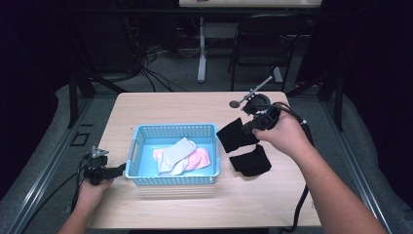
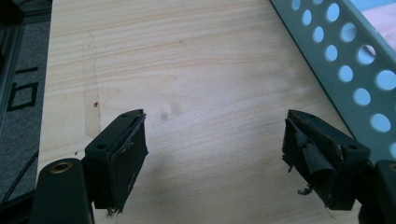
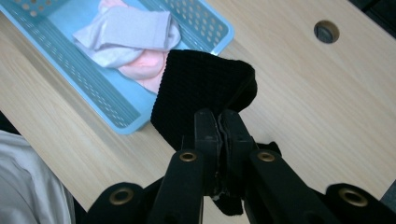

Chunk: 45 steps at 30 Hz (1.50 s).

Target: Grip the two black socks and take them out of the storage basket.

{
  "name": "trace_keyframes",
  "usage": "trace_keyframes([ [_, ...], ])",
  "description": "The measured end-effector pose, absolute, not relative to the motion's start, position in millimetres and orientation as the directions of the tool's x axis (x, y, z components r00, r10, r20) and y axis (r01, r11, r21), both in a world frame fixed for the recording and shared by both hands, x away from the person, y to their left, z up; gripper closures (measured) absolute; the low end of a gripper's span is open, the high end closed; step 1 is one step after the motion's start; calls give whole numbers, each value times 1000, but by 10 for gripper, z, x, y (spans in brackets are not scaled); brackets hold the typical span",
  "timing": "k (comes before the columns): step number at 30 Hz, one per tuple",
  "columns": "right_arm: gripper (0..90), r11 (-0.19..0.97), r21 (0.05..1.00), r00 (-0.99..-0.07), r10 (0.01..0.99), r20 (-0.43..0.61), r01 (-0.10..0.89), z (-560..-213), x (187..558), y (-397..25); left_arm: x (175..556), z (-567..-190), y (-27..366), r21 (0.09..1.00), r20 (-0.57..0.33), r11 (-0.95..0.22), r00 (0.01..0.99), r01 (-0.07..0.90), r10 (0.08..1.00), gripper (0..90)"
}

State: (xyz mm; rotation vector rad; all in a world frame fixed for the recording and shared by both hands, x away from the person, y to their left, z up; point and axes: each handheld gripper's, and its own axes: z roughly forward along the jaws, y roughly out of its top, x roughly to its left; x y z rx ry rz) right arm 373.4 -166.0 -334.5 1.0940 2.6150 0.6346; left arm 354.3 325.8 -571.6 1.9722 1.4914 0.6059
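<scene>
A light blue perforated basket (image 1: 137, 134) stands mid-table and holds a grey sock (image 1: 176, 152) on top of a pink sock (image 1: 200, 158). My right gripper (image 1: 249, 127) is shut on a black sock (image 1: 236, 134), lifted just right of the basket; in the right gripper view the black sock (image 3: 201, 93) hangs from the closed jaws of the right gripper (image 3: 219, 122) above the basket's corner (image 3: 223, 33). A second black sock (image 1: 251, 161) lies on the table below it. My left gripper (image 1: 119, 170) rests open at the basket's left wall (image 2: 345, 56), its fingers (image 2: 123, 154) wide apart over bare wood.
The wooden table (image 1: 170, 105) has a round cable hole (image 3: 326, 31) near its far right corner. A black chair (image 1: 265, 41) and a desk leg (image 1: 201, 48) stand beyond the far edge. Metal frame rails (image 1: 34, 180) run along both sides.
</scene>
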Motion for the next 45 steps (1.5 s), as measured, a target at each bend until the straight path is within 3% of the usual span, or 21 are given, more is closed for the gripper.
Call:
trace_keyframes([
  [16, 872, 608, 427, -684, 729, 34, 669, -3845, 3780, -1743, 3543, -5722, 3259, 687, 11, -202, 267, 698, 964, 217],
  [27, 871, 533, 329, -582, 811, 64, 779, -4362, 3978, -2148, 3546, -5727, 3255, 685, 15, -204, 267, 699, 964, 217],
  [38, 859, 467, 300, -500, 865, 40, 832, -4808, 4108, -2343, 3547, -5732, 3253, 682, 15, -206, 269, 701, 963, 217],
  [42, 794, 447, 305, -485, 873, 56, 841, -4892, 4124, -2338, 3546, -5732, 3254, 682, 12, -202, 266, 703, 964, 217],
  [45, 685, 444, 310, -480, 876, 46, 841, -4902, 4125, -2328, 3546, -5731, 3254, 684, 13, -204, 268, 700, 963, 217],
])
